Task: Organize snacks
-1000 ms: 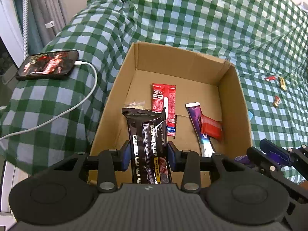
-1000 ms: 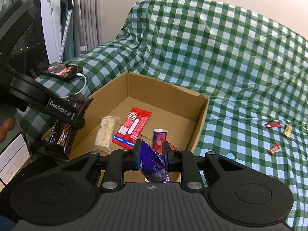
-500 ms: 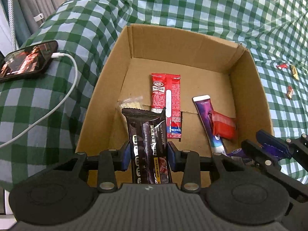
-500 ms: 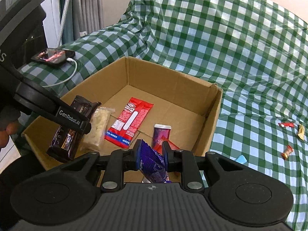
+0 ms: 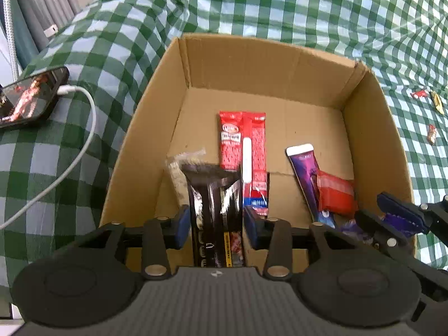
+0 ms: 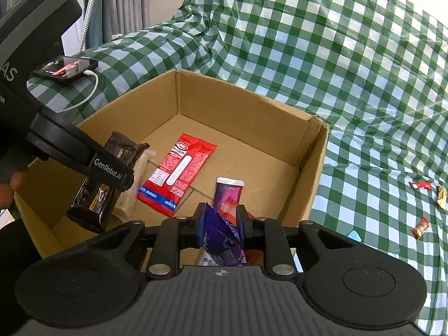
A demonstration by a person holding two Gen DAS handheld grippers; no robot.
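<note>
An open cardboard box [image 5: 372, 140] [image 6: 313, 168] sits on a green checked cloth. My left gripper [image 5: 215, 221] is shut on a black snack bar [image 5: 215, 198] [image 6: 95, 193], held inside the box at its near left. My right gripper [image 6: 219, 221] is shut on a purple snack packet [image 6: 221, 240], over the box's near right corner. In the box lie a red packet [image 5: 243, 151] [image 6: 179, 173], a purple bar [image 5: 303, 168] [image 6: 228, 193], a small red packet [image 5: 336, 196] and a pale snack [image 5: 176, 170].
A phone [image 5: 25, 98] [image 6: 67, 67] on a white charging cable [image 5: 70, 151] lies left of the box. Three small wrapped candies [image 6: 421, 224] and a blue scrap [image 6: 354, 235] lie on the cloth to the right. Curtains hang at the far left.
Both grippers have moved forward and lower toward the box, each still holding its snack. The black bar now sits lower in the box.
</note>
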